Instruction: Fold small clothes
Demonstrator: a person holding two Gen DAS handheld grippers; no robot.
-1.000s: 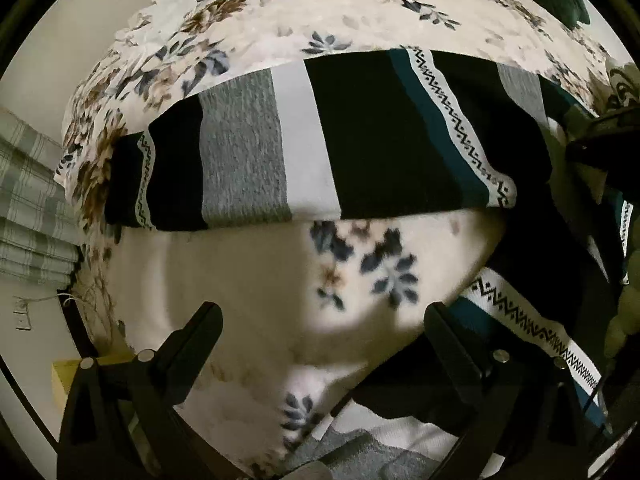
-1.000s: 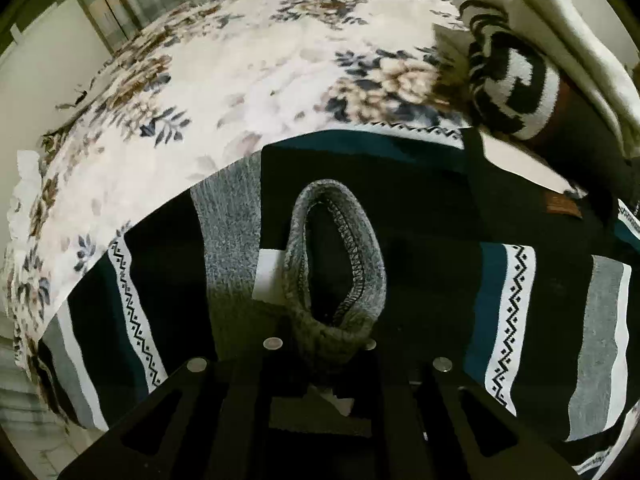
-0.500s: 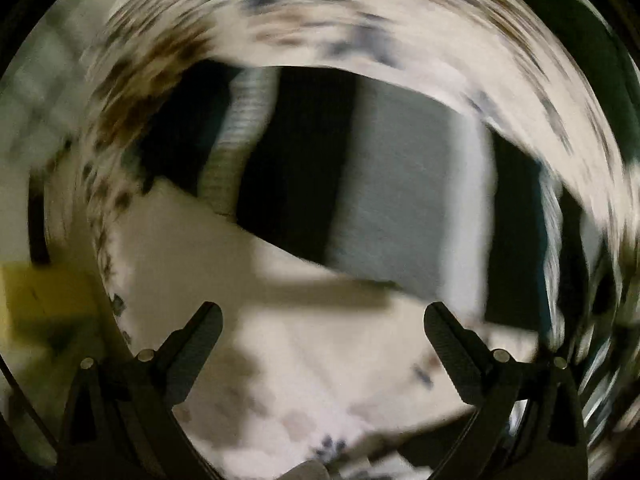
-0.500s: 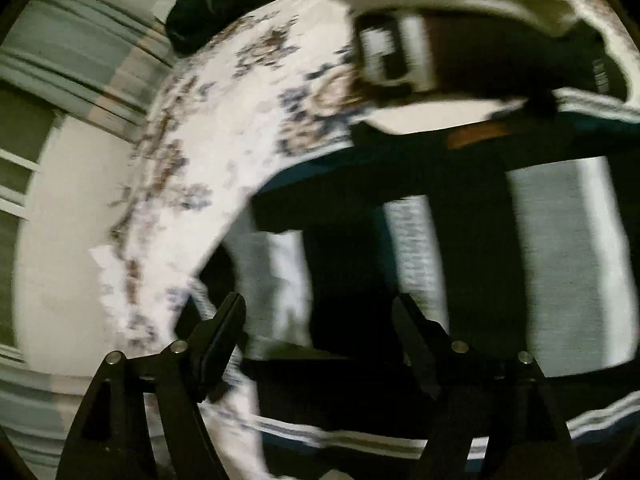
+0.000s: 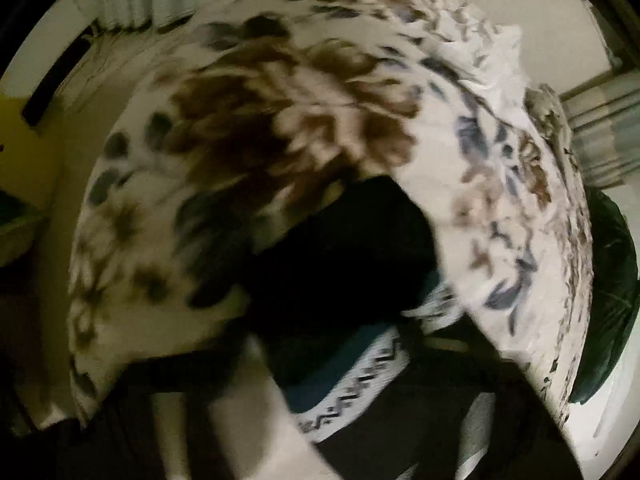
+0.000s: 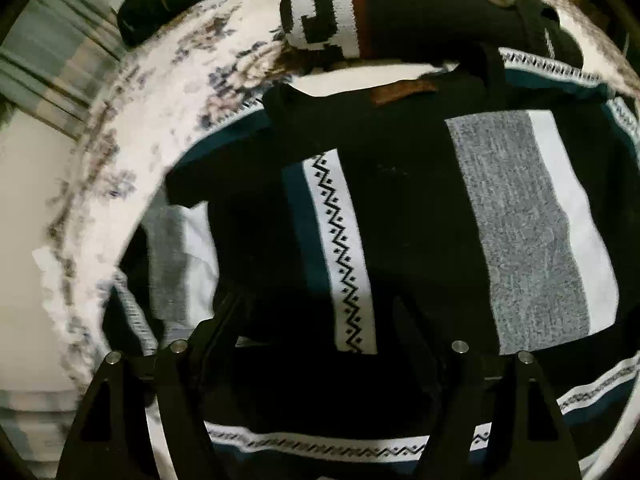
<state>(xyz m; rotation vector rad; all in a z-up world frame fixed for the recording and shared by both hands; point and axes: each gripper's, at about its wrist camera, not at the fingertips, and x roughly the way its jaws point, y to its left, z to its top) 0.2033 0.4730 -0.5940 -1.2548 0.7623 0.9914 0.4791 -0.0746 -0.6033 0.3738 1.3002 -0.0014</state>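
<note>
A striped knit sweater (image 6: 420, 208) in black, grey, white and teal with zigzag bands lies spread on the floral bedspread (image 6: 160, 128). My right gripper (image 6: 320, 320) is open, its fingers low over the sweater, holding nothing. In the blurred left wrist view a fold of the same sweater (image 5: 344, 264) fills the lower centre. The left gripper's fingers are hidden in the dark blur at the bottom, so its state is unclear.
A stack of folded clothes (image 6: 360, 12) with a black-and-white patterned piece sits at the far edge of the bed beyond the sweater. A dark green pillow (image 5: 608, 288) lies at the bed's right side. Curtains (image 6: 52, 64) hang to the left.
The right gripper let go of the grey collar, opened and swung over the sweater body. The left gripper swung fast across the bed and its fingers dropped out of sight.
</note>
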